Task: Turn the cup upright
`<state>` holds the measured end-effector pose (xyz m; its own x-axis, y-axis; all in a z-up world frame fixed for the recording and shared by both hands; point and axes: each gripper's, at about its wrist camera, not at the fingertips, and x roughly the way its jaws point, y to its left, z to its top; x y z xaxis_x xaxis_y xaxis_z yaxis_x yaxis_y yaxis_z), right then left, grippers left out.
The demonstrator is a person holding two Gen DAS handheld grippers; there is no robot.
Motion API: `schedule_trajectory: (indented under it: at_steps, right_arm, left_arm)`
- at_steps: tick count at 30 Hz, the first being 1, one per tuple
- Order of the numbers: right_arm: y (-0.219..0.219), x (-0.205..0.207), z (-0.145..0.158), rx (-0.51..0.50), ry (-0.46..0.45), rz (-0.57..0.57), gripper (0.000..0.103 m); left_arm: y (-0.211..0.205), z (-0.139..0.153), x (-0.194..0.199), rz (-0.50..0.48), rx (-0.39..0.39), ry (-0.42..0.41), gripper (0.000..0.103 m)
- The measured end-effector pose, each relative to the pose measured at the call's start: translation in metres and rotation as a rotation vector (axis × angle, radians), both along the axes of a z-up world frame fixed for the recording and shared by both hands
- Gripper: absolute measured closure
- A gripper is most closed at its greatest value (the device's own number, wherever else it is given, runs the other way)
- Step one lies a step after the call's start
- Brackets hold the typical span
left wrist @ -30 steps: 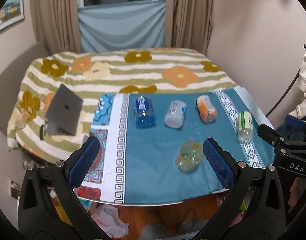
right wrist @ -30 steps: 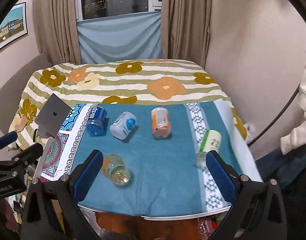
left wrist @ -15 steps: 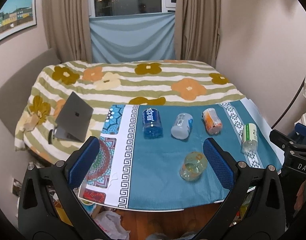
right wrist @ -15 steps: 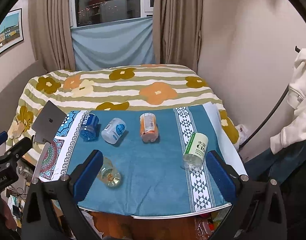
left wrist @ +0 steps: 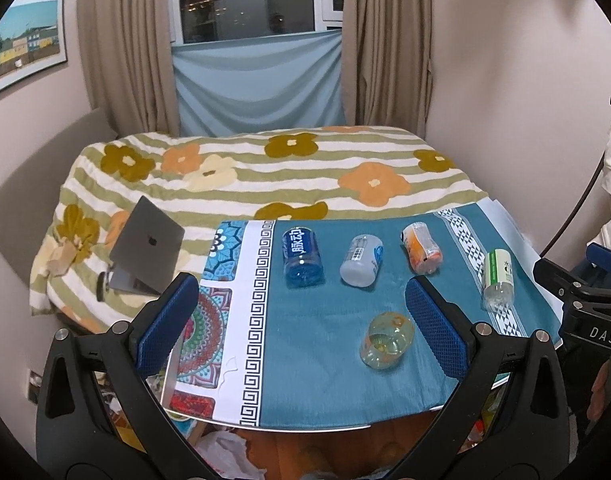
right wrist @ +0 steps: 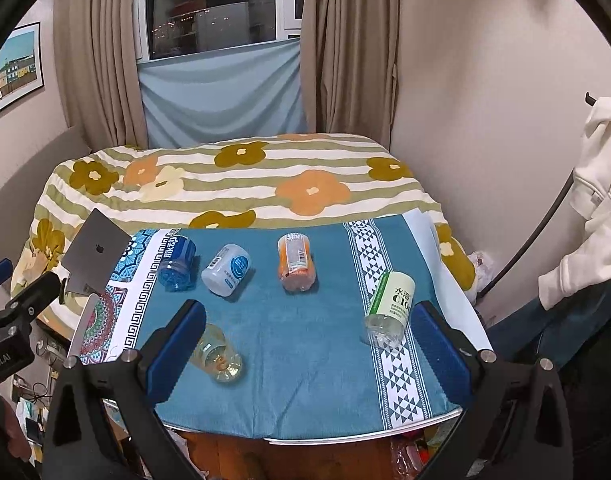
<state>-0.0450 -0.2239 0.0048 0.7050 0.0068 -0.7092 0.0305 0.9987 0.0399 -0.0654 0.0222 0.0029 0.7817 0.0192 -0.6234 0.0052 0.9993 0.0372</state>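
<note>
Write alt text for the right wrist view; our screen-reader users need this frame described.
A yellowish clear cup lies on its side on a teal tablecloth, beside the left finger of the open, empty right gripper. Four cut bottle cups also lie tipped: blue, white, orange, green-labelled. Behind is a floral bed with a laptop.

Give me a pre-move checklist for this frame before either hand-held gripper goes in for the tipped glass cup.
1. Target found: glass cup lies on its side on the blue tablecloth, near the front edge. Ok.
2. Left hand-held gripper open, empty, held above the table. Ok.
3. Right hand-held gripper open, empty. Ok.
4. Space around the cup: blue bottle, white bottle and orange bottle lie further back, apart from it. Ok.
5. Green-labelled bottle lies off to the right, apart from the cup. Ok.
6. Cup contents: cannot tell.
</note>
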Motion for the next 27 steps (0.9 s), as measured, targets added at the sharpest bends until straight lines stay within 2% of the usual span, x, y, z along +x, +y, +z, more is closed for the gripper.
schedule_trajectory:
  at_steps: [27]
  right_arm:
    - [0.0032,0.0023,0.0025,-0.004,-0.007,0.000,0.000]
  left_arm:
    - [-0.0018,0.0038,0.0037,-0.008,0.001,-0.009,0.000]
